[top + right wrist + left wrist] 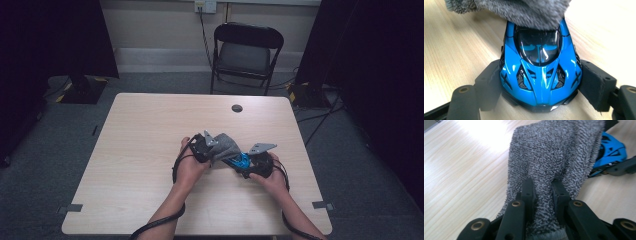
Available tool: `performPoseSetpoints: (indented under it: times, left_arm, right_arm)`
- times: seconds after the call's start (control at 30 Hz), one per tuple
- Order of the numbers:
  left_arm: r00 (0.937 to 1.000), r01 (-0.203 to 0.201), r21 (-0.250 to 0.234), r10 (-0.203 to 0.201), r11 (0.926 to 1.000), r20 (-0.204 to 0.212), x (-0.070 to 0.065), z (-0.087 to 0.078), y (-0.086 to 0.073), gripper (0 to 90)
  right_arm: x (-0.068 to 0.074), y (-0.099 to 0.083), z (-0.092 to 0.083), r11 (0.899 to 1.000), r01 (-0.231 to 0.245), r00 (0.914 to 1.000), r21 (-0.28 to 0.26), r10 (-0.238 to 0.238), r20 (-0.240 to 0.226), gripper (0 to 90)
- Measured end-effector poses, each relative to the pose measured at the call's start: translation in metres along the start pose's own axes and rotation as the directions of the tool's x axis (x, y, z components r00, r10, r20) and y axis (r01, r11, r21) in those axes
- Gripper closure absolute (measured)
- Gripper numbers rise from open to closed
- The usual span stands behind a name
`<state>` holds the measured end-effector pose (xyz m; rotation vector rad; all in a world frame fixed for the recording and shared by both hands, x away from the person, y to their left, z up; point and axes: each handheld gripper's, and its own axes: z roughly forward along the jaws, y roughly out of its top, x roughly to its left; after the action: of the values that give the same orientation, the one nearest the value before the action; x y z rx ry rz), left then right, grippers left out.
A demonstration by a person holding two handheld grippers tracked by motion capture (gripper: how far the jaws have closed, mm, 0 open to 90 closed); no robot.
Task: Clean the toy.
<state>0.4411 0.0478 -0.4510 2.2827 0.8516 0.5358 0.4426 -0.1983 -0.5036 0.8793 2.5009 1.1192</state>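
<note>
Car (540,72), a blue toy with a glossy, slippery-looking hard shell, sits low over the table (150,150), clamped by its flanks in the right tool (540,85). Cloth (554,157), soft and limp, drapes over the car's far end, pinched in the closed left tool (543,192).
</note>
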Motion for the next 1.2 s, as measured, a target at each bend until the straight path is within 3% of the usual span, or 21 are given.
performPoseSetpoints:
  times: [0.2,0.73,0.9,1.2]
  left_arm:
    - [0.9991,0.028,-0.01,-0.029,0.9995,-0.03,0.007,-0.002,0.0,75.9]
    - [0.9941,0.09,0.032,-0.088,0.9954,-0.062,0.031,0.002,-0.017,75.9]
    - [0.9937,0.09,0.045,-0.087,0.9949,-0.071,0.037,-0.003,-0.026,75.9]
    - [0.9879,0.125,0.041,-0.12,0.9914,-0.098,0.05,-0.022,-0.044,76.0]
  right_arm:
    - [0.0,0.0,0.0,1.0,0.001,1.0,0.0,-0.001,0.0,25.2]
    - [-0.001,0.0,0.0,1.0,0.003,1.0,0.0,-0.003,-0.003,25.1]
    - [-0.001,0.0,0.0,1.0,0.003,1.0,0.0,-0.003,-0.003,25.1]
    - [-0.001,0.0,0.0,1.0,0.003,1.0,0.0,-0.003,-0.004,24.9]
